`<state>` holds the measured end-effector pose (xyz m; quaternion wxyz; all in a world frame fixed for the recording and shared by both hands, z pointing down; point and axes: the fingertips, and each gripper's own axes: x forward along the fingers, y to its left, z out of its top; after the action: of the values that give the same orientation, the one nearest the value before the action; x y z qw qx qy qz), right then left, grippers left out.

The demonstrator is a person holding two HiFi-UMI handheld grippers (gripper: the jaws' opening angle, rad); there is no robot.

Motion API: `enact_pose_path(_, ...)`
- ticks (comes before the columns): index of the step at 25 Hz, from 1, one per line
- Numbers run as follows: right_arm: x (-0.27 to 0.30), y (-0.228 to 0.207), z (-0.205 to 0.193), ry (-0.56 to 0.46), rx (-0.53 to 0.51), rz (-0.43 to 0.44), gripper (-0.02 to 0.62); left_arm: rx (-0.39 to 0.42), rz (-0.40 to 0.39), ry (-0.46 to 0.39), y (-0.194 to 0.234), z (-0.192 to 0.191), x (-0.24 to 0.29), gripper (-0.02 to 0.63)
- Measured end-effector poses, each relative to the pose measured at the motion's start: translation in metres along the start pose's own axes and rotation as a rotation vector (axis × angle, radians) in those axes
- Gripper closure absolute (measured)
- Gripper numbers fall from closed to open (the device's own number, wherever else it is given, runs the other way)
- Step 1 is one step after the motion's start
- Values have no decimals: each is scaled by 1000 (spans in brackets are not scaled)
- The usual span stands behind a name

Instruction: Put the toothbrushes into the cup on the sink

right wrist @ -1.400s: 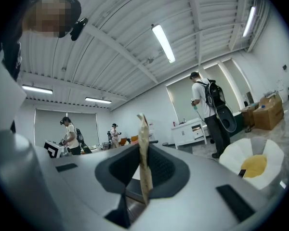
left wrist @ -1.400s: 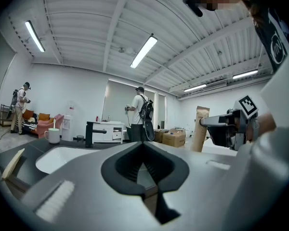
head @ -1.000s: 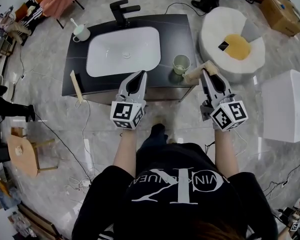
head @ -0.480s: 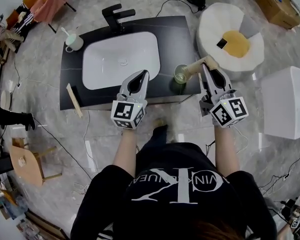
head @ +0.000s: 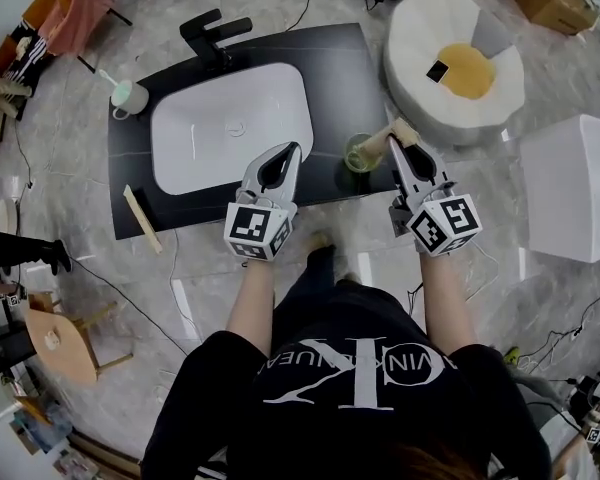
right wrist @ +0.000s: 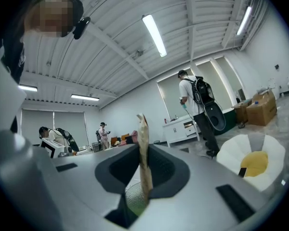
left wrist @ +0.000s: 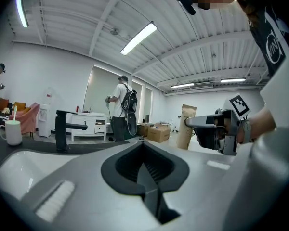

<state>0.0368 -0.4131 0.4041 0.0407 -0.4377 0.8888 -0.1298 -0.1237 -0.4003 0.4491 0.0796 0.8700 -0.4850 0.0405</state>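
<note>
The green cup [head: 358, 152] stands on the black sink counter [head: 330, 58], right of the white basin [head: 230, 128]. My right gripper [head: 399, 150] is shut on a beige toothbrush [head: 384, 143], whose far end reaches over the cup's rim. In the right gripper view the toothbrush [right wrist: 144, 153] stands up between the jaws with the cup [right wrist: 135, 202] just below. My left gripper [head: 279, 164] hovers over the basin's front edge, shut and empty [left wrist: 145, 170]. A second wooden toothbrush [head: 140, 218] lies at the counter's front left edge.
A white mug [head: 129, 97] holding a brush sits at the counter's back left, near the black faucet [head: 212, 34]. A round white cushion [head: 450, 28] with a yellow centre and a white box [head: 578, 188] stand to the right. Cables run across the floor.
Both grippers have moved toward the counter and dropped a little. The held toothbrush's end has come from beside the green cup to over its rim.
</note>
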Motion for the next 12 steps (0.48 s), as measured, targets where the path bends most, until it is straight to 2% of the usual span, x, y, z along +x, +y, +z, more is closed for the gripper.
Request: enact_pose_path(12, 12, 0, -28, 51, 4, 5, 535, -24, -28, 24, -5, -13, 11, 594)
